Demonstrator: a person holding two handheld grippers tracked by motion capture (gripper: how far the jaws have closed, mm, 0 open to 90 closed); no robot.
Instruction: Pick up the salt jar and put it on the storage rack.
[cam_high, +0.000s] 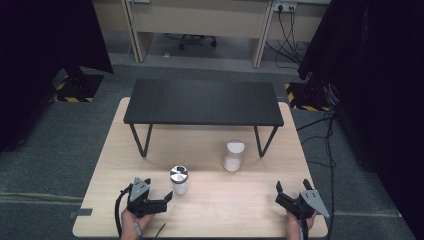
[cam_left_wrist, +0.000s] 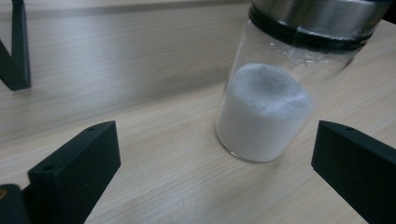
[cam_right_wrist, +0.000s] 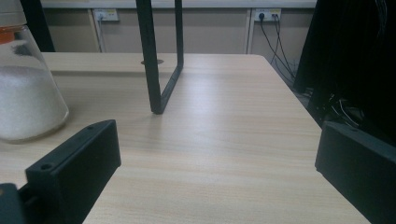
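Jar (cam_left_wrist: 266, 107): clear glass, steel lid, half full of white powder, upright on table (cam_high: 210, 205).
Left gripper (cam_high: 161, 201): jaws spread, jar just ahead.
Right gripper (cam_high: 292, 191): jaws spread, holding nothing.

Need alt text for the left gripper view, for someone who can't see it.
A glass jar with a metal lid, partly filled with white powder, stands on the pale wooden table just ahead of the open left gripper. Its two black jaws rise at either side, not touching the jar. A black shelf leg shows at upper left.

Even overhead light, soft shadow under black shelf (cam_high: 202, 101); dark corners (curtains); jar (cam_left_wrist: 271, 88) slightly blurred close-up.
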